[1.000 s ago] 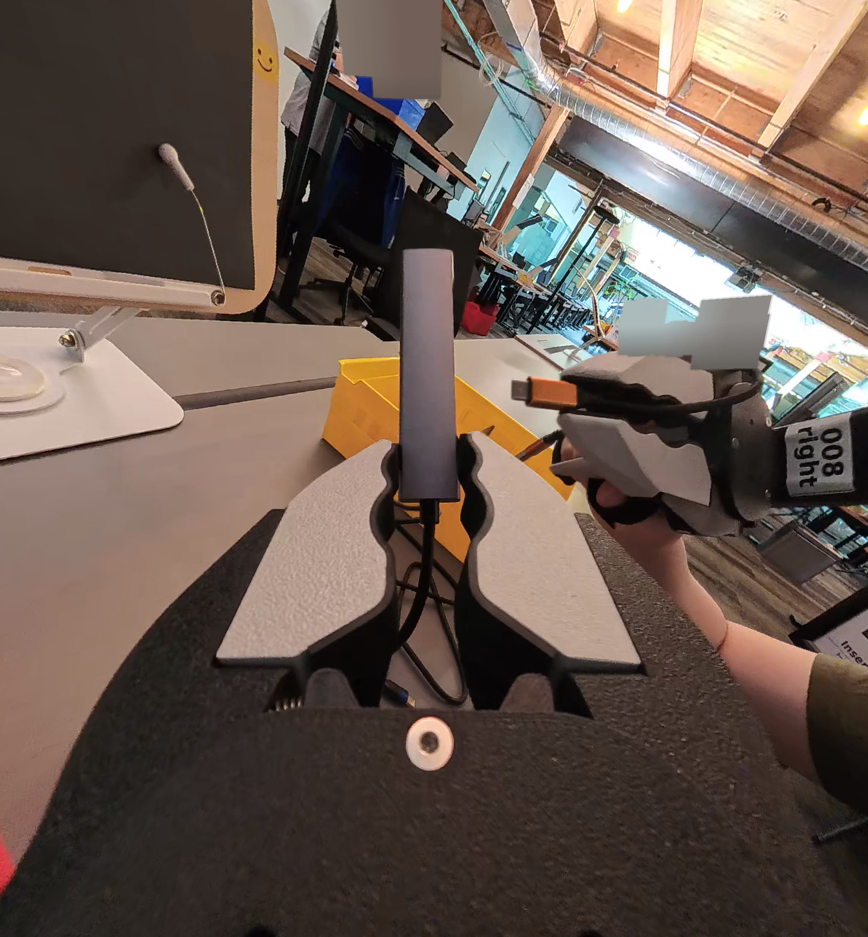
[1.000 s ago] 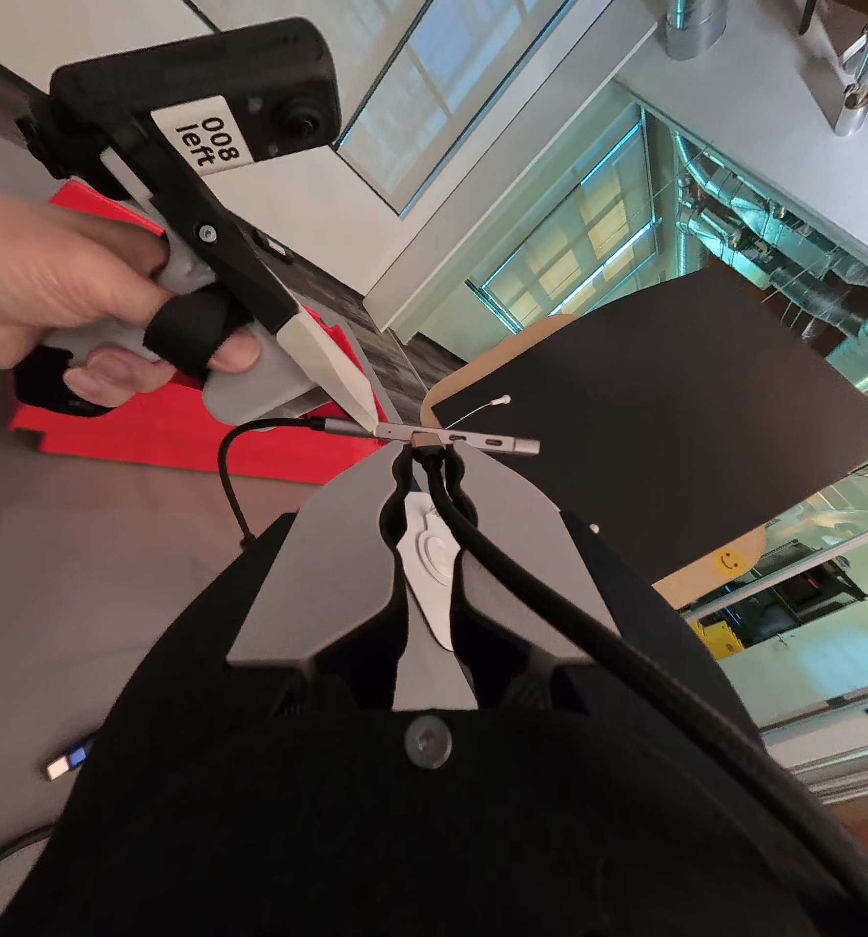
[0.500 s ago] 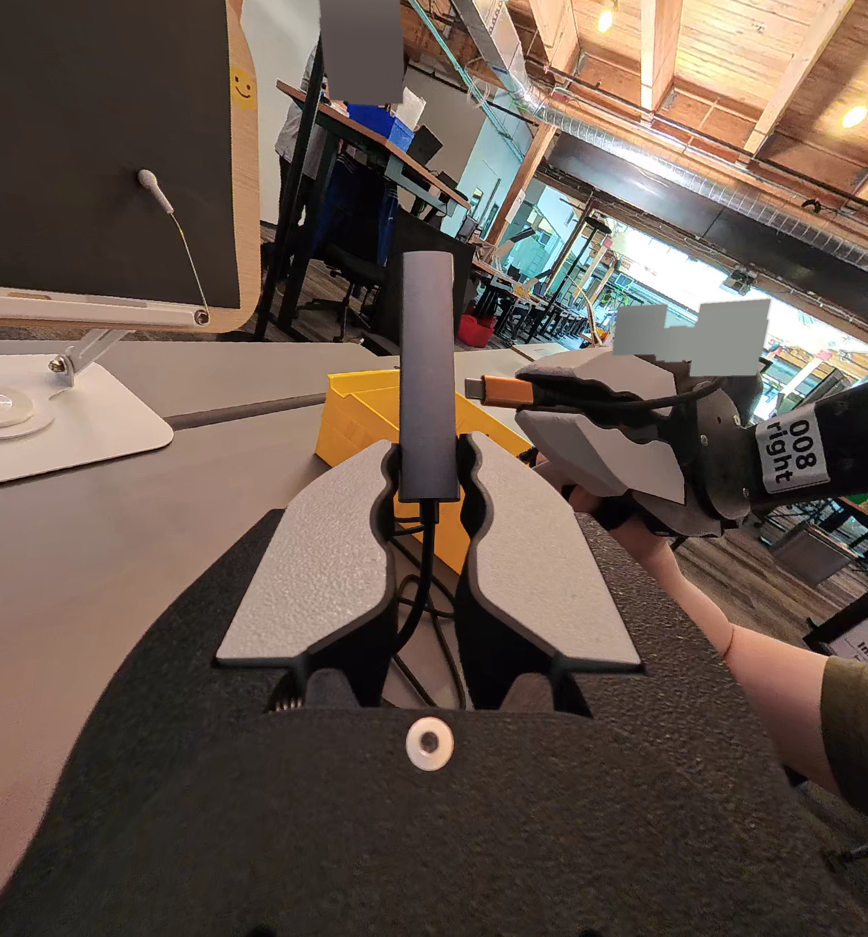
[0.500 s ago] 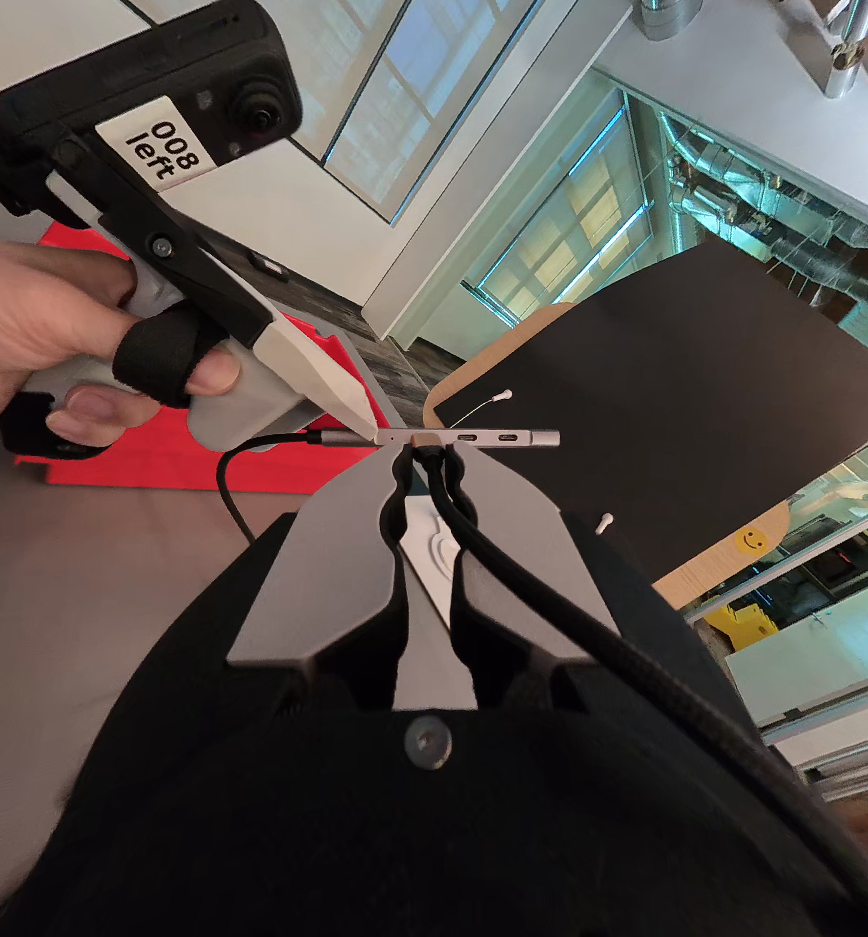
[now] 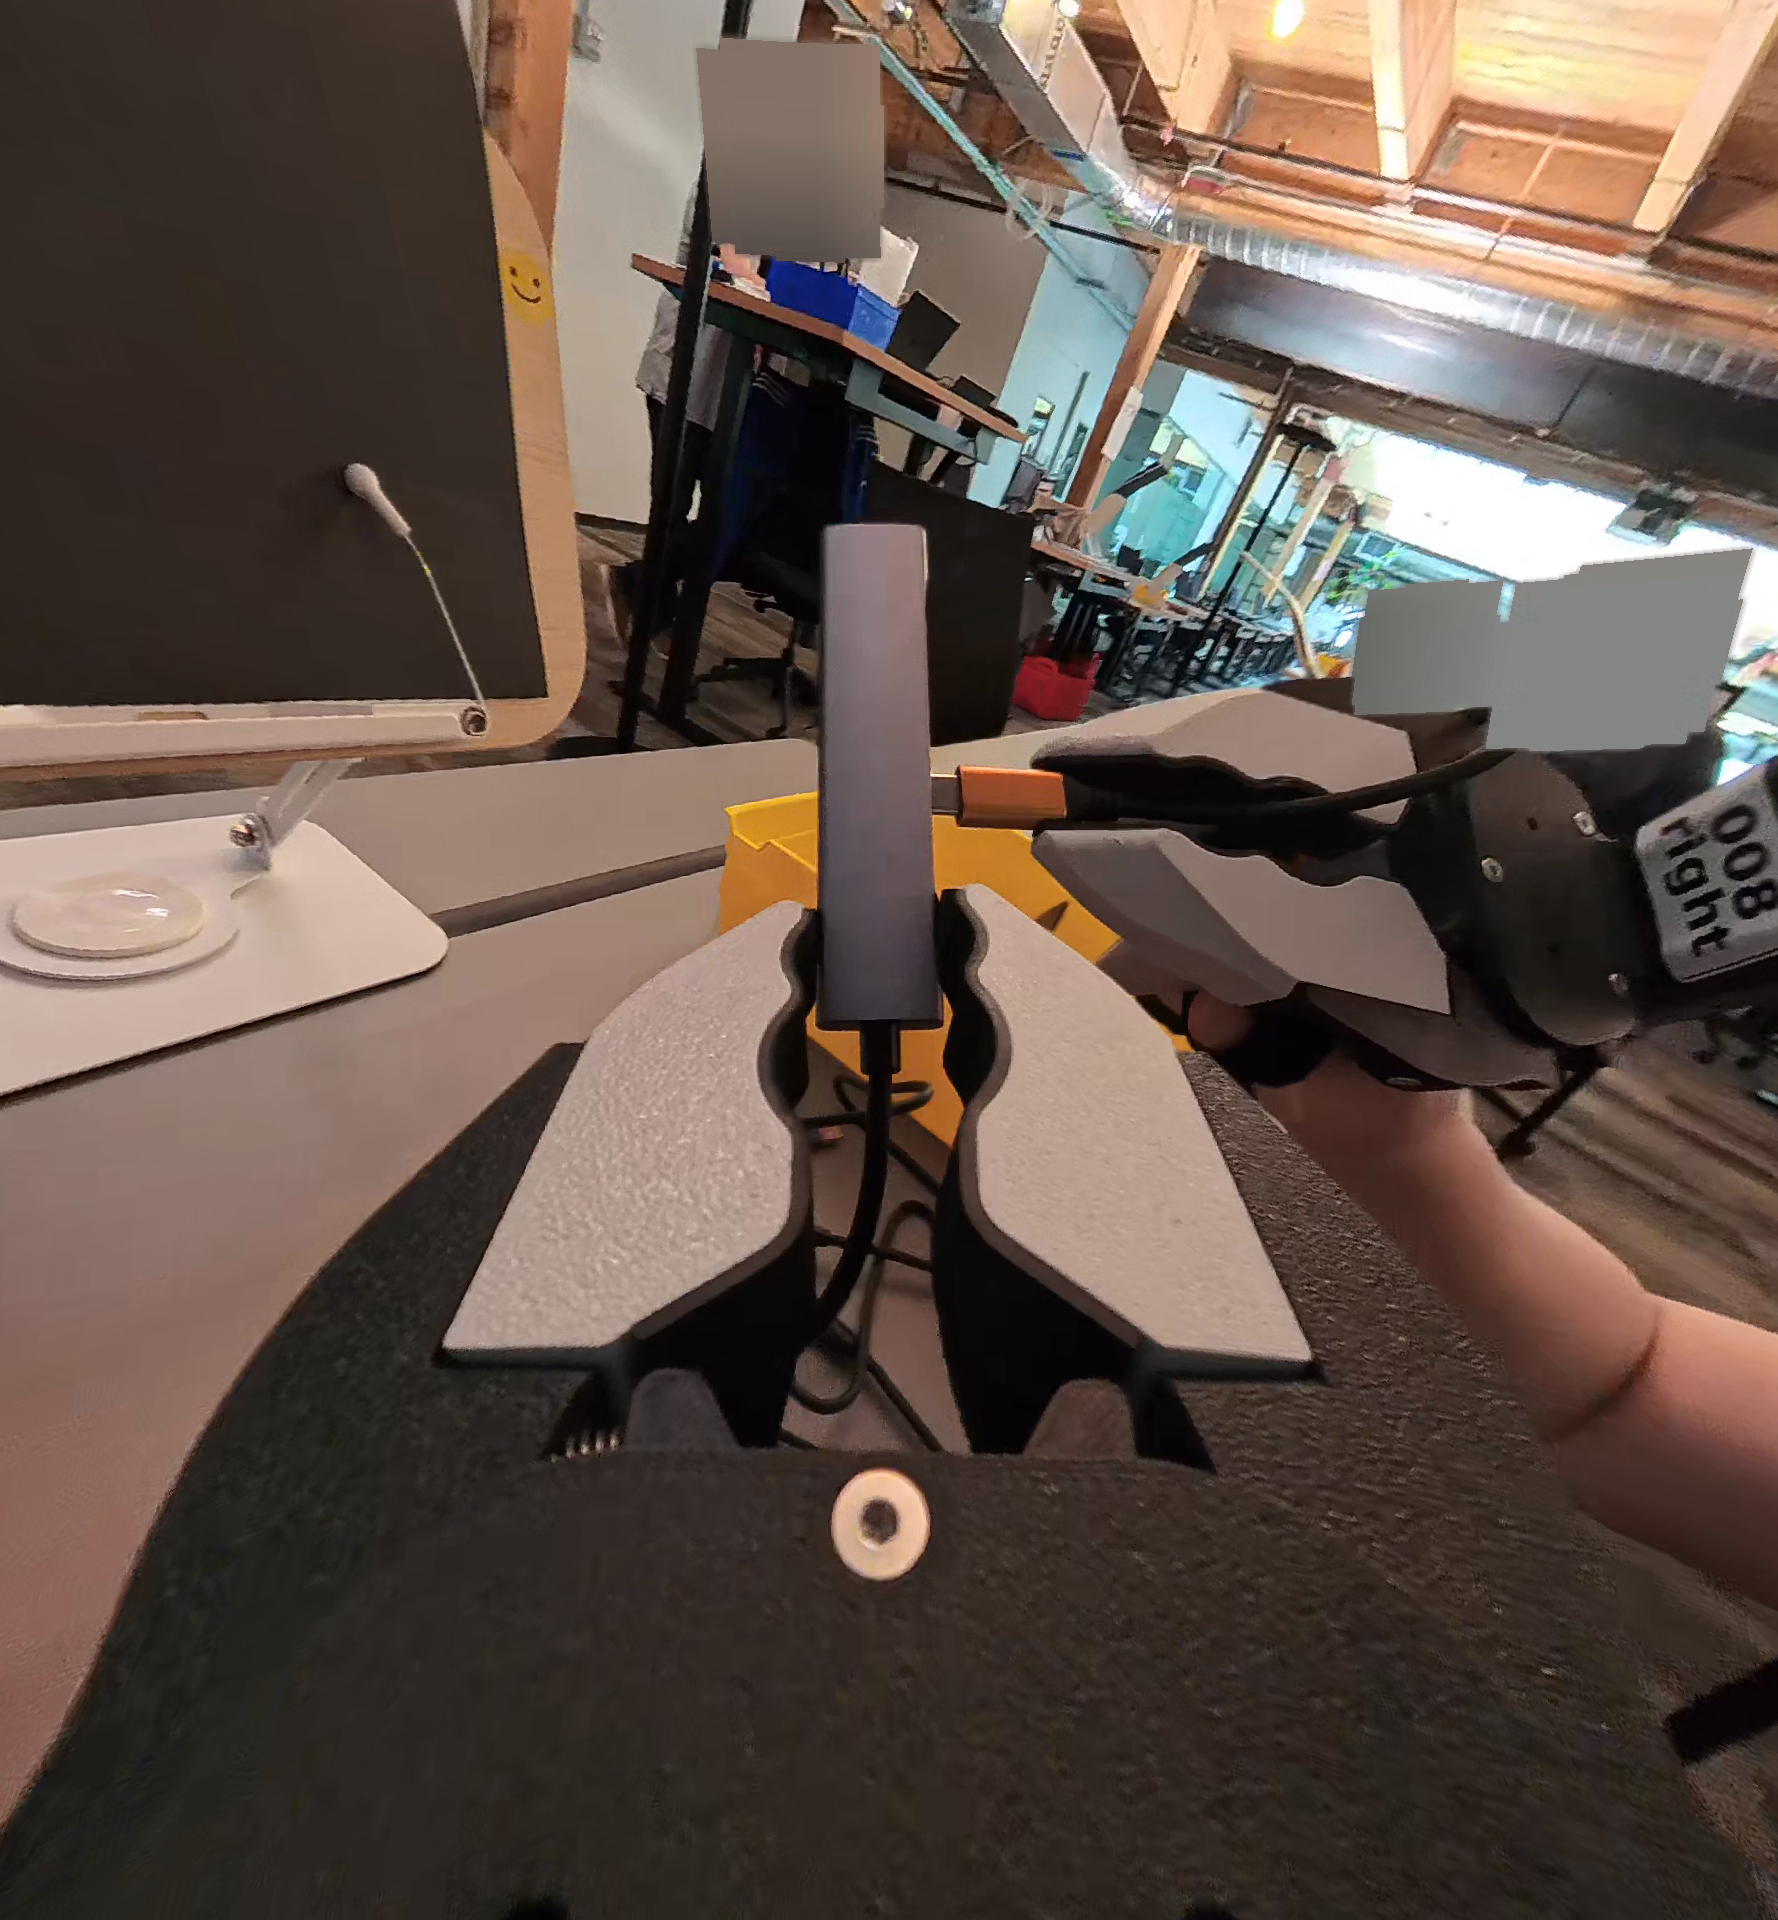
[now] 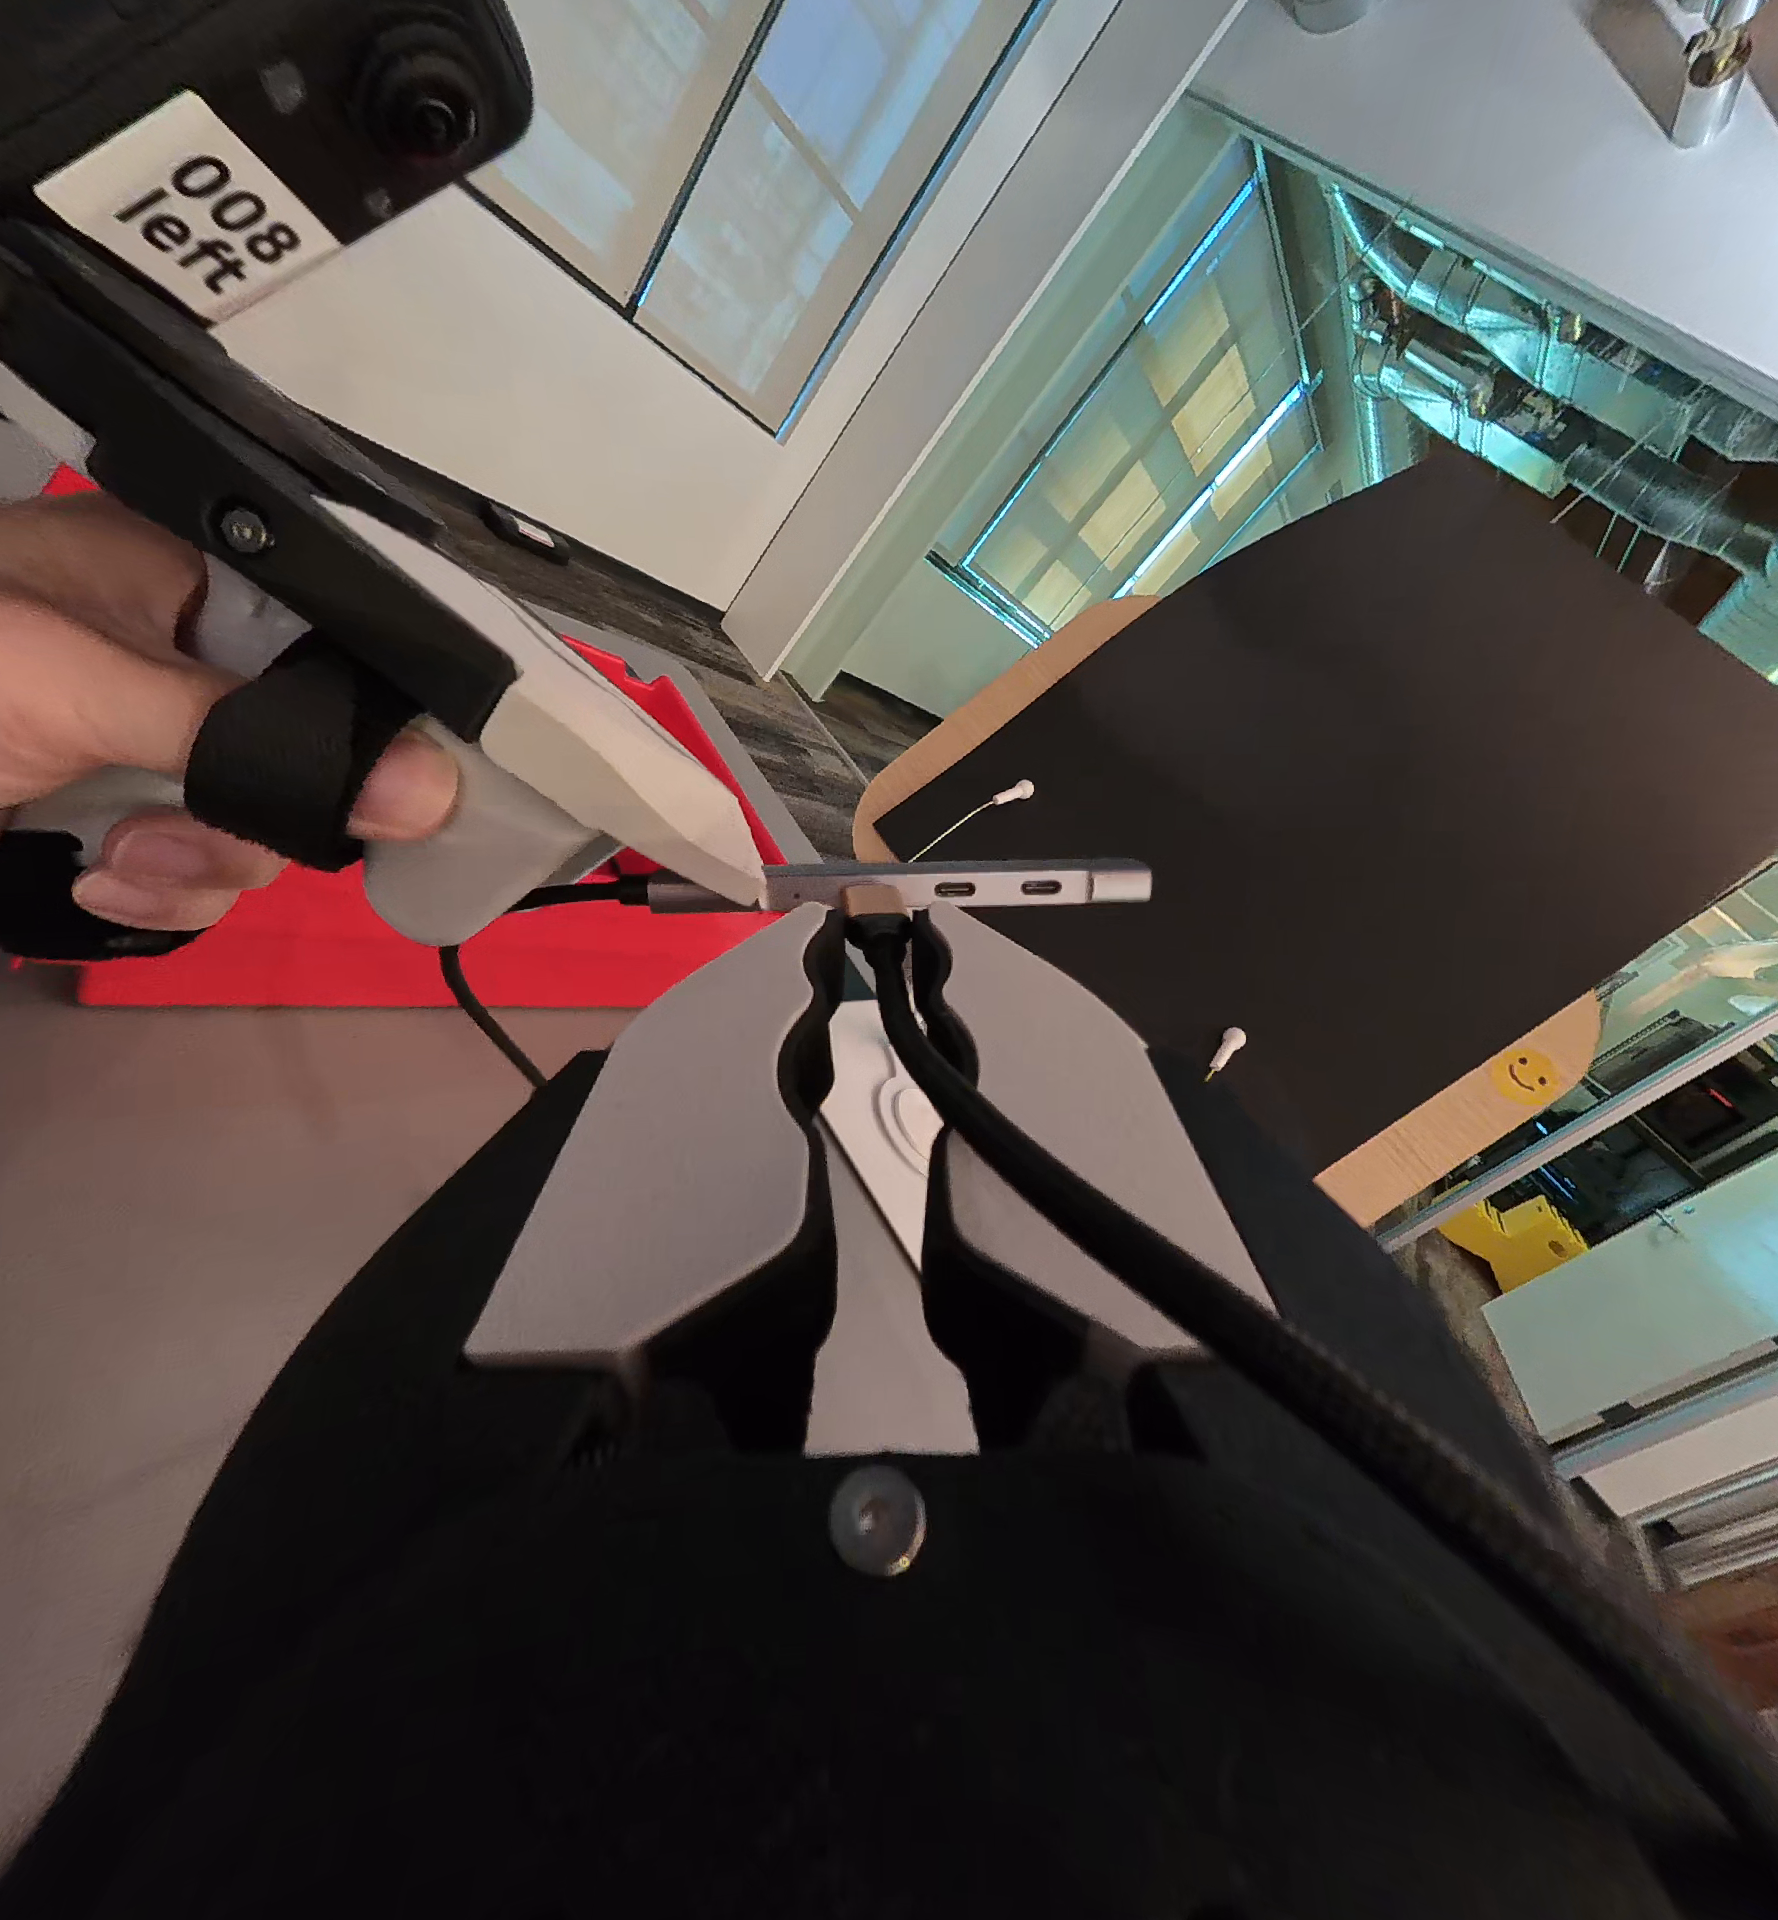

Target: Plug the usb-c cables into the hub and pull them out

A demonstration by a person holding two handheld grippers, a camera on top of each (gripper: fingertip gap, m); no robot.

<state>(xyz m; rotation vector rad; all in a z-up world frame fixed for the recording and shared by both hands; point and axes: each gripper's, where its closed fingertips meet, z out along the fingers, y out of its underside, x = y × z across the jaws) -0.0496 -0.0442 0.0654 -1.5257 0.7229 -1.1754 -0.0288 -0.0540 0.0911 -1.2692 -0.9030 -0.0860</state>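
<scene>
Both views bright and mostly sharp; daylight floods from blown-out windows [image 5: 1467,520] at two o'clock, ceiling lamp [image 5: 1285,16] glowing at twelve. Fisheye bending curves the edges; slight blur on the hand [image 6: 54,707] at nine o'clock

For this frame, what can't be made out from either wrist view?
- Plug depth: the orange plug meets the hub edge; in the right wrist view the right gripper fingers crowd the joint, so full seating is unclear.
- Hub port side: turned away in the left wrist view.
- Hub's own black lead: runs under the left gripper, end hidden.
- Braided cable: far end cut off by the picture edge.
</scene>
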